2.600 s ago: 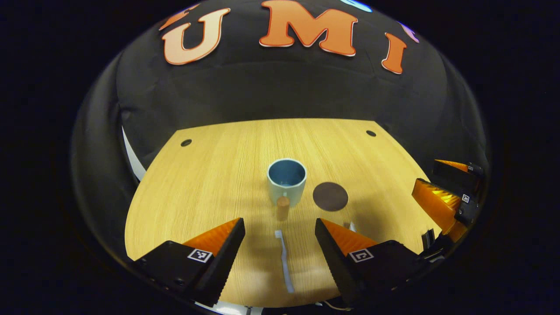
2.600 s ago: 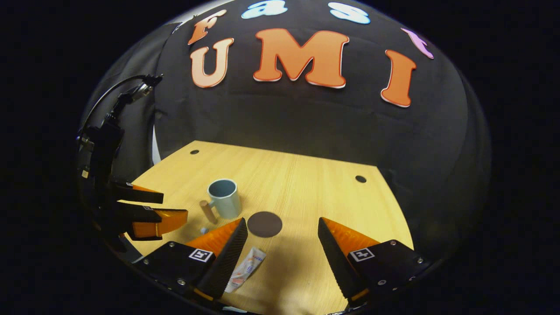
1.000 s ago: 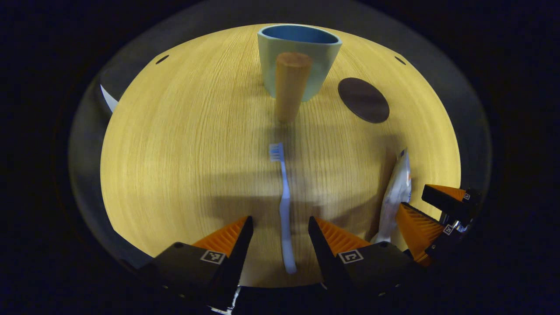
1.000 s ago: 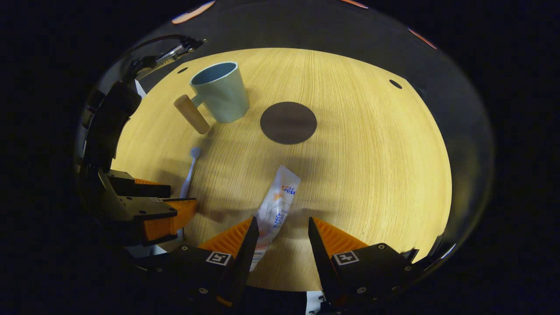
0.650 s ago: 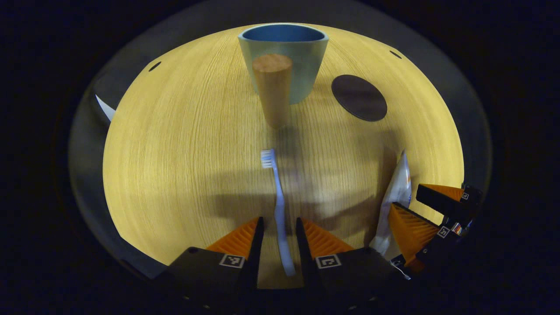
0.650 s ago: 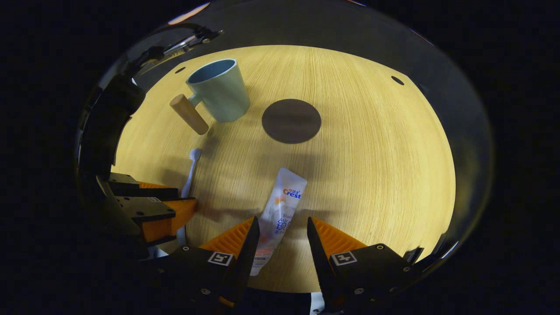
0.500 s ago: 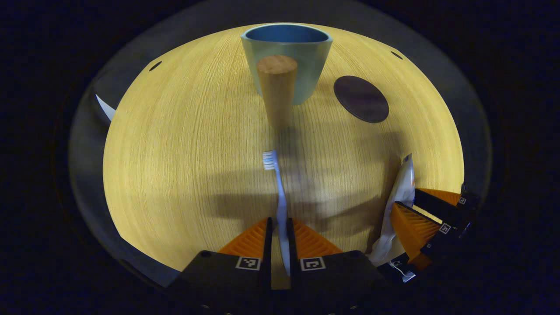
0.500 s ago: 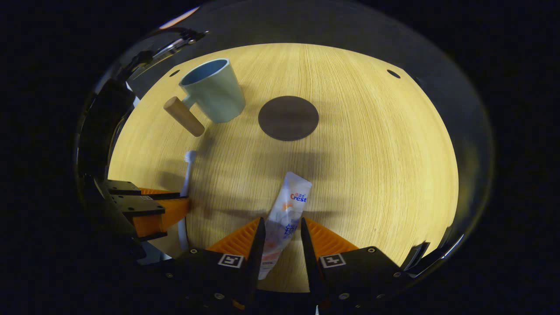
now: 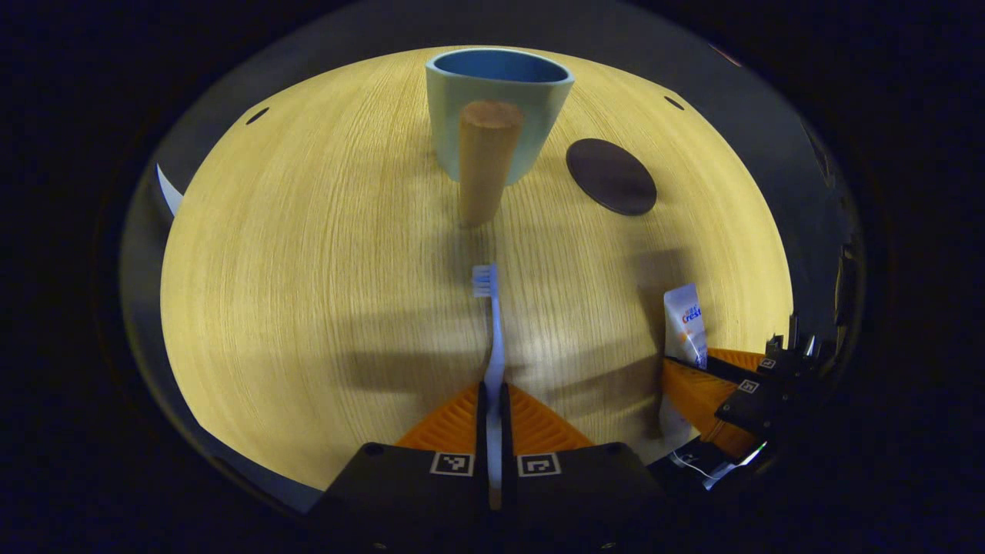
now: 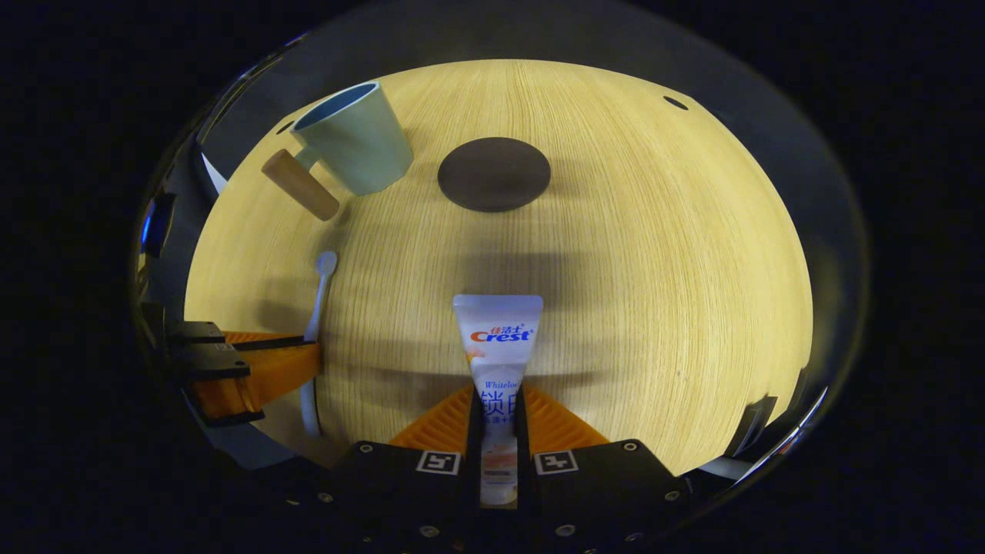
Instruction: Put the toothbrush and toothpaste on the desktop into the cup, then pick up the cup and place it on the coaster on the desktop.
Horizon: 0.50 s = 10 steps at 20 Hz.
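Left gripper [image 9: 492, 400] pinches the light, stiff toothbrush [image 9: 491, 338] by its handle; right gripper [image 10: 492, 408] squeezes the soft toothpaste [image 10: 496, 346] (probably lifted). Cup [image 9: 496, 108] waits toward the desktop's [image 9: 308, 269] far edge.

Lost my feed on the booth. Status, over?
Left gripper shut on toothbrush. Right gripper shut on toothpaste. Cup upright, empty, beside coaster. Path to cup looks clear.

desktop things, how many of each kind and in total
cup: 1
coaster: 1
toothbrush: 1
toothpaste: 1
total: 4
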Each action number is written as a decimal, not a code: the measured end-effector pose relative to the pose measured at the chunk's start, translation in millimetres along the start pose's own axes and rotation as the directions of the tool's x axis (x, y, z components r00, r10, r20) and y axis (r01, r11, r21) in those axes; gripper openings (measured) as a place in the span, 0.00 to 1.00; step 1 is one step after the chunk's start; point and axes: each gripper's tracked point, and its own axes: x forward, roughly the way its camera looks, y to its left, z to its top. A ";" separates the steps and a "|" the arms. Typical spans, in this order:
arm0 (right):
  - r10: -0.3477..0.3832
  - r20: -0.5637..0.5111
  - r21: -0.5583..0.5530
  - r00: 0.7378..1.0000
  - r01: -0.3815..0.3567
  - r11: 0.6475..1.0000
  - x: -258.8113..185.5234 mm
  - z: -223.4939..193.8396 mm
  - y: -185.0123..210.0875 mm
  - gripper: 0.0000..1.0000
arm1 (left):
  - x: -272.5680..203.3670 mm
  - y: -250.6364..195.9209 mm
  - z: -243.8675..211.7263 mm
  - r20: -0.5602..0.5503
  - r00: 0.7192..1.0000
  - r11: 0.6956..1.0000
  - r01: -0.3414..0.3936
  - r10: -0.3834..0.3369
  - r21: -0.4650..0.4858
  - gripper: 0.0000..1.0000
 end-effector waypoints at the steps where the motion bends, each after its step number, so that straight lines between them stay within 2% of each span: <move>1: -0.005 0.004 0.009 1.000 0.005 1.000 0.1 0.5 0.0 0.19 | -18.3 3.0 -57.8 0.008 1.000 1.000 0.010 -0.010 0.009 0.06; 2: -0.001 0.008 0.010 1.000 0.001 1.000 0.0 -0.4 0.2 0.16 | -36.0 16.2 -52.0 0.026 0.999 1.000 0.020 -0.020 0.023 0.06; 4: 0.001 0.015 0.009 1.000 -0.001 1.000 -0.1 -1.3 -1.0 0.14 | -63.1 9.9 -58.2 0.059 0.998 0.999 0.025 -0.028 0.046 0.06; 5: 0.001 0.021 0.006 1.000 -0.001 1.000 0.4 -0.7 -1.6 0.14 | -69.5 17.7 -56.5 0.082 0.996 0.998 0.032 -0.036 0.047 0.06; 6: -0.004 0.022 -0.005 1.000 0.004 1.000 0.5 -0.8 -2.3 0.13 | -54.7 7.3 -46.7 0.103 0.994 0.998 0.041 -0.046 0.049 0.06; 7: -0.004 0.023 -0.020 1.000 0.004 1.000 1.4 0.8 -2.4 0.13 | -61.2 1.3 -41.7 0.134 0.989 0.997 0.051 -0.057 0.052 0.06; 10: 0.036 0.043 -0.037 0.998 -0.035 0.999 -1.5 3.8 -2.5 0.13 | -79.2 2.3 -36.2 0.207 0.977 0.998 0.053 -0.059 0.030 0.06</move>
